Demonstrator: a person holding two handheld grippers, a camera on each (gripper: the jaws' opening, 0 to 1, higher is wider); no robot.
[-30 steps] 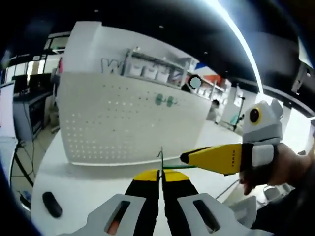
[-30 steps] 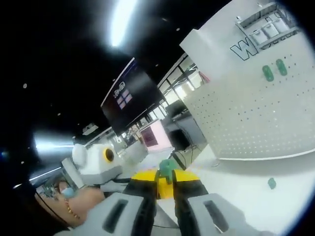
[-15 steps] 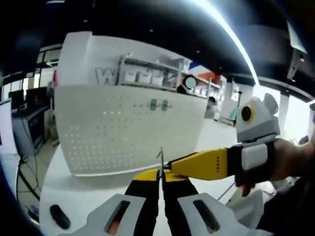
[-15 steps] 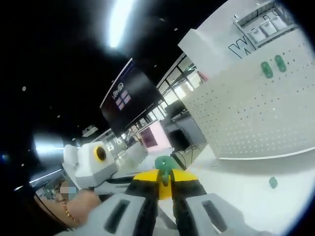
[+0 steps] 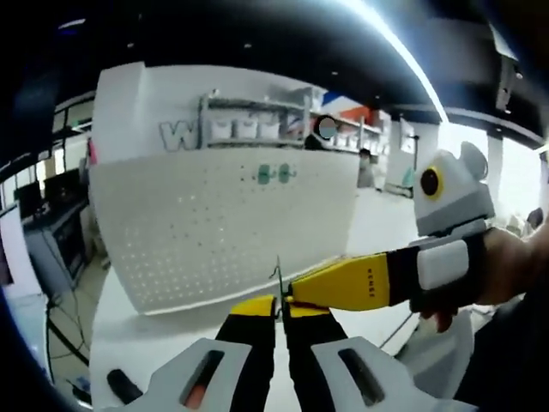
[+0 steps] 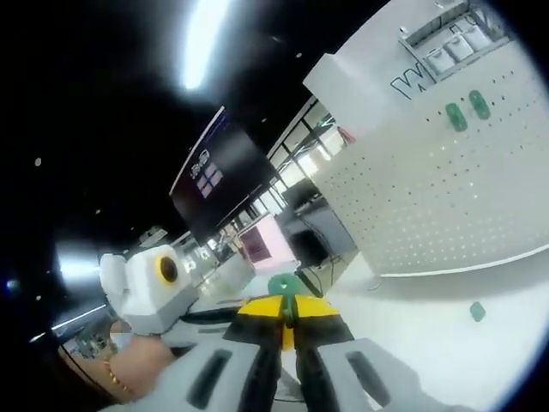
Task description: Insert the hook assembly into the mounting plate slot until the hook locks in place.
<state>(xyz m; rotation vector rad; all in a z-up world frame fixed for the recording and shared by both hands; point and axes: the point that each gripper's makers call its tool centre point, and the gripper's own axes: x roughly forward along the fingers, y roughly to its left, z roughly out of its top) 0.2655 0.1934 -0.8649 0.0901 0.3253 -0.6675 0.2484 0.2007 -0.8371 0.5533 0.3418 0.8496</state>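
My left gripper [image 5: 276,313] keeps its jaws pressed together on the thin wire hook [image 5: 277,276], and over the last second my right gripper [image 5: 296,296] has slid in from the side until its yellow tip meets that hook just above my left jaws. In the right gripper view my right jaws are closed on the green plate [image 6: 287,286], which now sits lower between them. With the two parts brought together above the table [image 6: 412,330], in front of the white pegboard [image 5: 214,223], I judge insertion is starting; nothing shows it locked.
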